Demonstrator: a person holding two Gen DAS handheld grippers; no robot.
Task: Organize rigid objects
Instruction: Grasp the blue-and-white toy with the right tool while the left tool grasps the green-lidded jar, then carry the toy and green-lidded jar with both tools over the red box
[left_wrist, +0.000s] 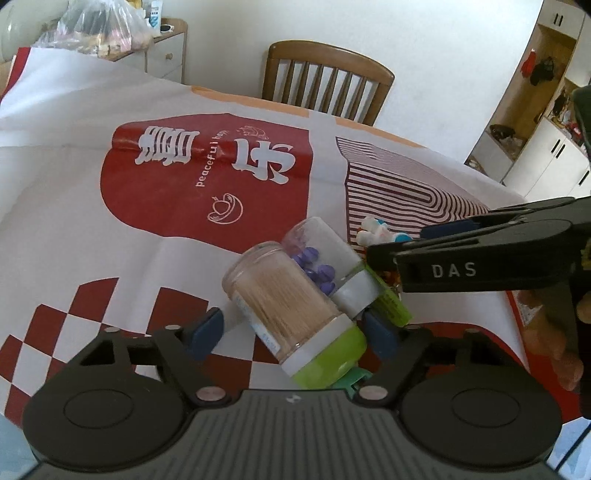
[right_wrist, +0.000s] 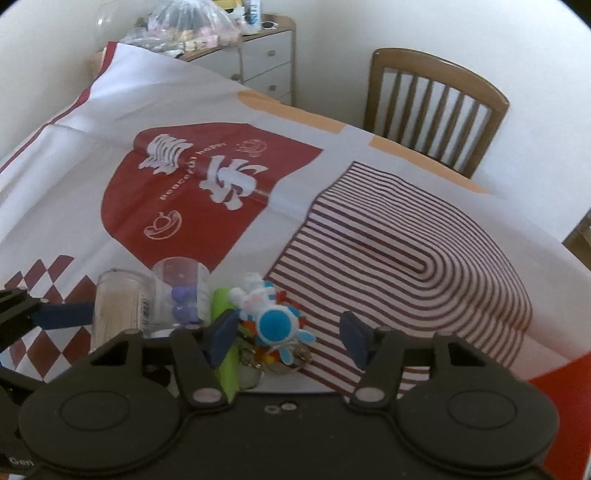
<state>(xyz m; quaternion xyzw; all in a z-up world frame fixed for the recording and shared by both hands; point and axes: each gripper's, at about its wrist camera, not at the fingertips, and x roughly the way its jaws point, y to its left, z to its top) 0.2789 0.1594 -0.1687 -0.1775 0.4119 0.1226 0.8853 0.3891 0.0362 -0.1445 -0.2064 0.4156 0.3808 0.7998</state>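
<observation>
1. Left gripper (left_wrist: 295, 328) is sitting with fingers (left_wrist: 207, 328) spread wide on either side of the toothpick jar (left_wrist: 291, 310); neither pad is touching it, nothing grasped.
2. Toothpick jar is lying tilted on the tabletop (left_wrist: 110, 236), green cap (left_wrist: 332, 354) toward the left camera.
3. Bead jar (left_wrist: 325, 262), purple beads inside, is lying just beside it on the right, touching, white cap near the right-hand left finger.
4. Right gripper (right_wrist: 286, 336) is also open, fingers (right_wrist: 221, 334) straddling the blue-white plush keychain (right_wrist: 269, 314), no contact visible.
5. Green stick (right_wrist: 227, 350) is lying between bead jar and keychain, under the right gripper's left finger.
6. Chair (right_wrist: 436, 107) is standing at the far edge of the tabletop.
</observation>
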